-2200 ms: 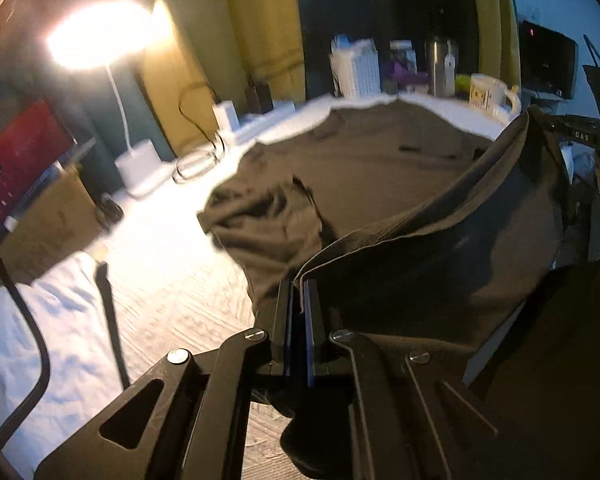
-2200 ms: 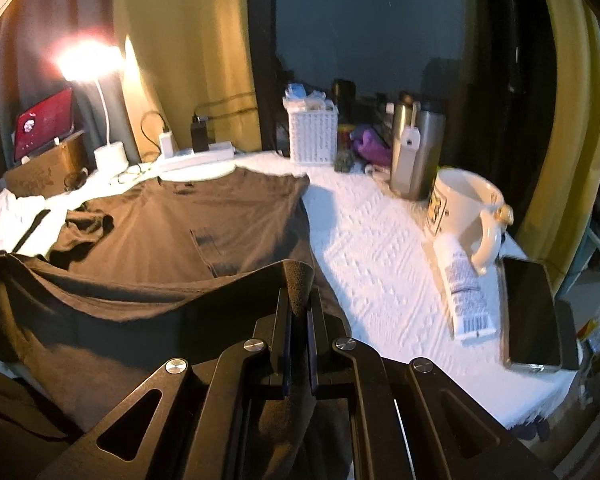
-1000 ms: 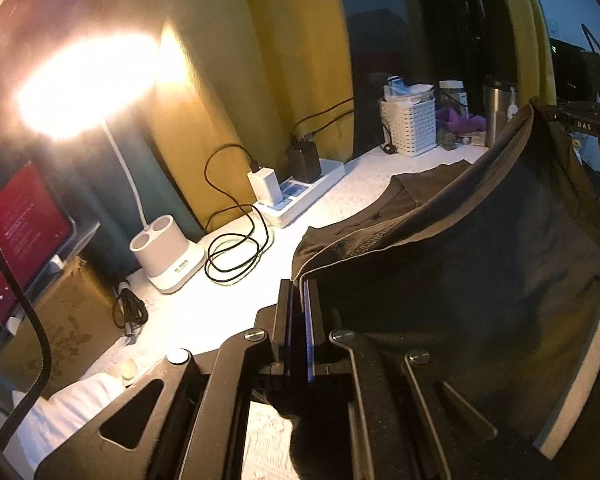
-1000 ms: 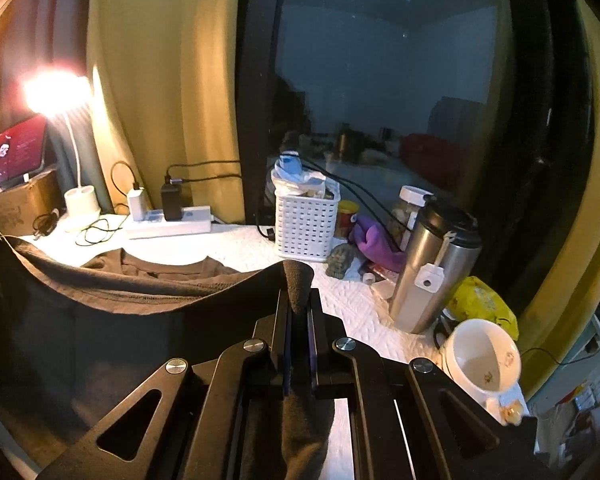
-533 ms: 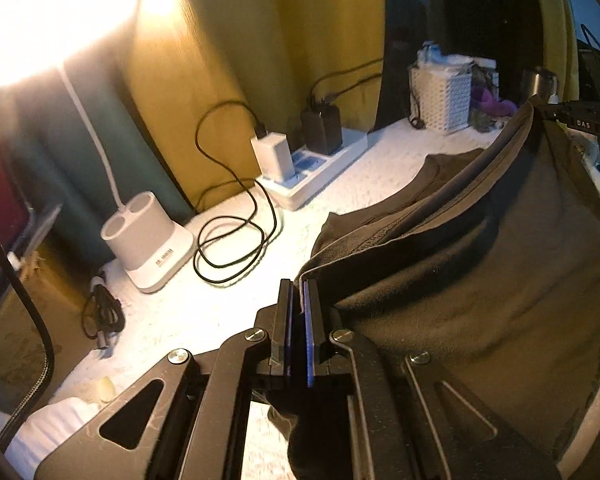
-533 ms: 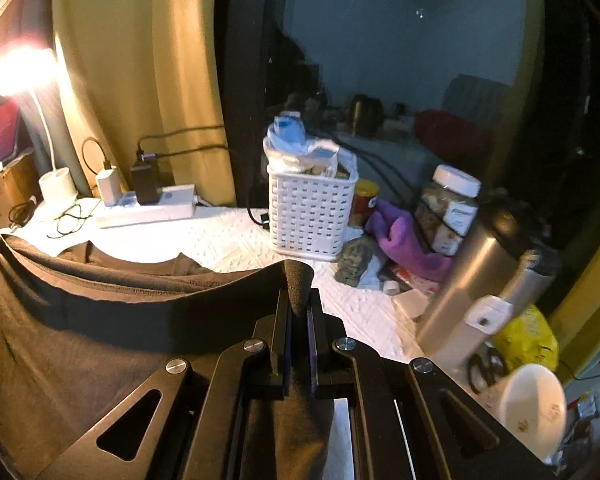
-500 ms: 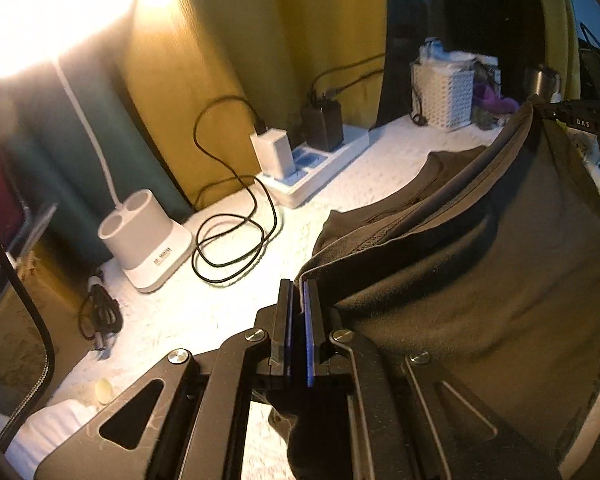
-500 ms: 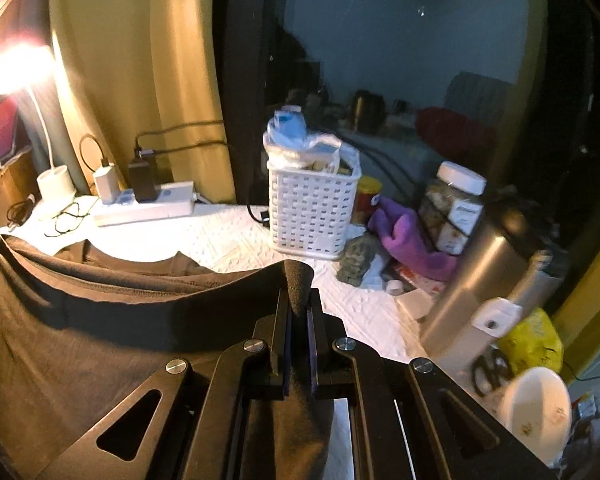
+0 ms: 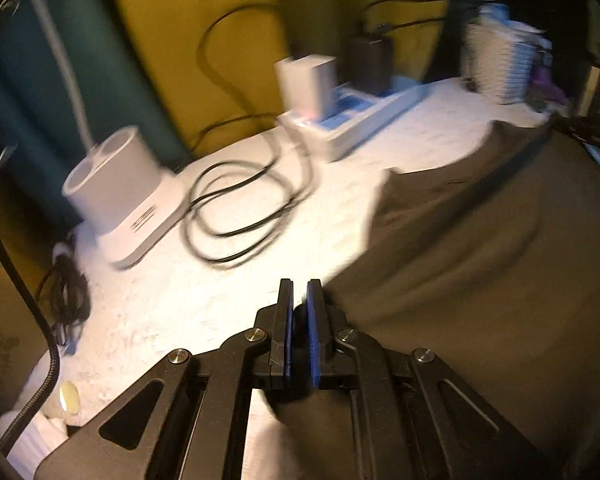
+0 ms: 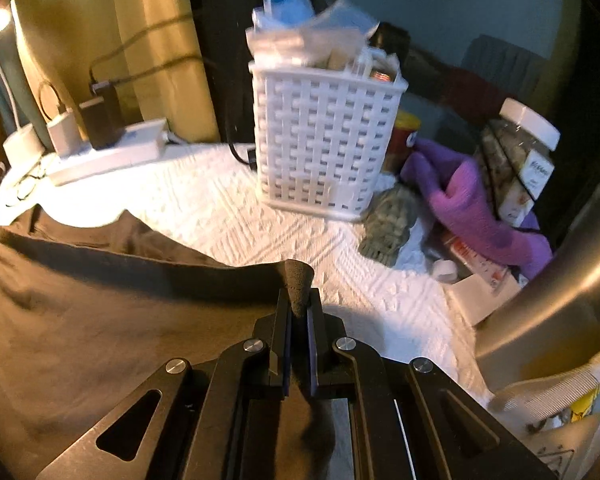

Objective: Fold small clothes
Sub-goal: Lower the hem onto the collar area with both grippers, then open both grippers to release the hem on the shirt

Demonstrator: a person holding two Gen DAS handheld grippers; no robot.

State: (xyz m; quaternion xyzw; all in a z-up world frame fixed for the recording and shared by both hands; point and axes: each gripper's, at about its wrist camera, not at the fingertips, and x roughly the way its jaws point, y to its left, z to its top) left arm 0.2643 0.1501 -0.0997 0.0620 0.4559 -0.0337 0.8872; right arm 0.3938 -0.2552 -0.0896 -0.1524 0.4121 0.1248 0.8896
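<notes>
A dark brown shirt (image 9: 480, 280) lies folded over on the white textured table cover (image 9: 172, 304), its lifted edge lowered toward the collar end. My left gripper (image 9: 299, 292) is low over the cover at the shirt's left corner. Its jaws are opening, with a bit of dark cloth still showing between the blue pads. In the right wrist view the shirt (image 10: 100, 300) spreads to the left, and my right gripper (image 10: 299, 300) is shut on its corner, which pokes up between the pads. The view is blurred by motion.
A white lamp base (image 9: 120, 200), a coiled black cable (image 9: 240, 216) and a power strip (image 9: 352, 124) with chargers sit behind the left gripper. Beyond the right gripper are a white basket (image 10: 324, 140), a purple cloth (image 10: 472, 208), a jar (image 10: 520, 160) and a steel flask (image 10: 560, 280).
Both grippers have carried the shirt's edge forward and down toward the table's far side. The hanging cloth now rests low on the table, and the lamp has left the left view.
</notes>
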